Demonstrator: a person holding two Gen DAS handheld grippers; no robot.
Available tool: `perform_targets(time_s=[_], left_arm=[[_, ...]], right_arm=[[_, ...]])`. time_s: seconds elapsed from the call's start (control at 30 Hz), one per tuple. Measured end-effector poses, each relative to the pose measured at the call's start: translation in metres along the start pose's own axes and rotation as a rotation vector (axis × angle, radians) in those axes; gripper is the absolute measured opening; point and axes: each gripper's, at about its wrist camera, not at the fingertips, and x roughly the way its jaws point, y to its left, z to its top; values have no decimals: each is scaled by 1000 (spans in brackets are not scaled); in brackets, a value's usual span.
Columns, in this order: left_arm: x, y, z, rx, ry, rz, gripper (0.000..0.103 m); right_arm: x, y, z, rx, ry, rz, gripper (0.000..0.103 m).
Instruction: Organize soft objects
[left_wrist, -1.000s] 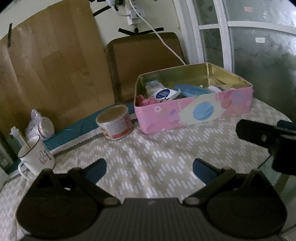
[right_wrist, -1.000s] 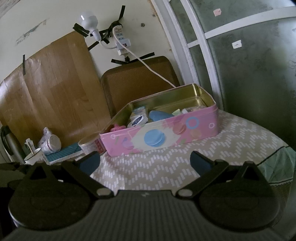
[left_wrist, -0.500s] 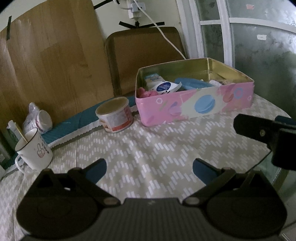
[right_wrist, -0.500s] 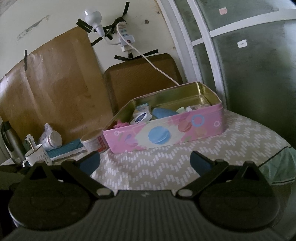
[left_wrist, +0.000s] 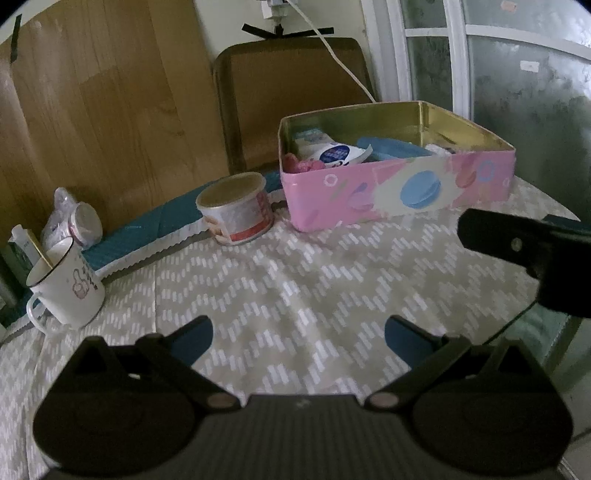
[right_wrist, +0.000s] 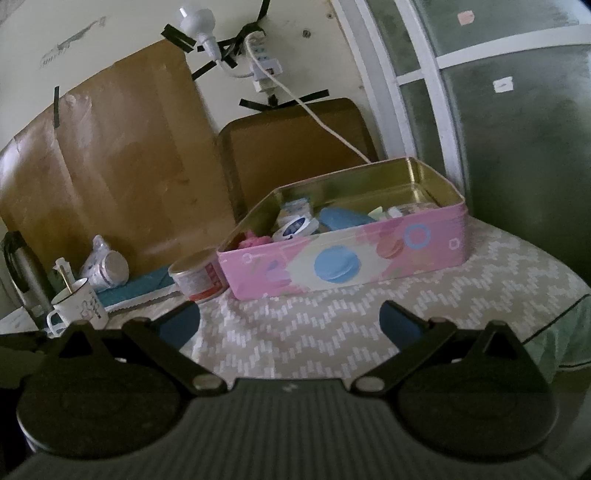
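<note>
A pink tin box (left_wrist: 402, 192) with a gold inside stands at the far side of the table; it also shows in the right wrist view (right_wrist: 343, 264). Inside lie a pink soft item (left_wrist: 301, 164), a white pouch with a blue label (left_wrist: 338, 153) and a blue flat object (left_wrist: 391, 147). My left gripper (left_wrist: 297, 334) is open and empty, well short of the box. My right gripper (right_wrist: 290, 319) is open and empty, also short of the box, and shows at the right of the left wrist view (left_wrist: 524, 254).
A round can (left_wrist: 236, 208) stands left of the box. A white mug (left_wrist: 68, 290) with a stick in it, a bagged jar (left_wrist: 79, 225) and a teal mat (left_wrist: 155, 230) are at the left. A chair back (left_wrist: 291, 96) stands behind the table. The table edge curves at right.
Both grippers have pulled back a little from the box and drifted left. Both stay open and empty.
</note>
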Motion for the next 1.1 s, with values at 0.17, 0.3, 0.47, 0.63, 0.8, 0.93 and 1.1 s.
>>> perform_targets(time_s=[0.17, 0.3, 0.47, 0.63, 0.8, 0.93, 1.1], left_arm=[[1, 6, -3, -1, 21, -13, 103], [0, 13, -4, -12, 30, -22, 103], [-5, 22, -4, -35, 27, -38, 103], [-9, 31, -5, -62, 29, -86, 103], [-12, 38, -8, -74, 27, -117, 103], [-15, 44, -10, -85, 23, -127, 103], [-16, 50, -12, -93, 20, -131, 103]], right_arm=[[3, 9, 2, -16, -2, 5, 103], [5, 16, 3, -25, -1, 7, 103], [5, 28, 5, -48, -9, 3, 103], [5, 36, 6, -62, -15, -14, 103], [6, 45, 7, -80, -15, -25, 103], [7, 52, 8, -91, -15, -29, 103], [9, 58, 9, -89, -3, -29, 103]])
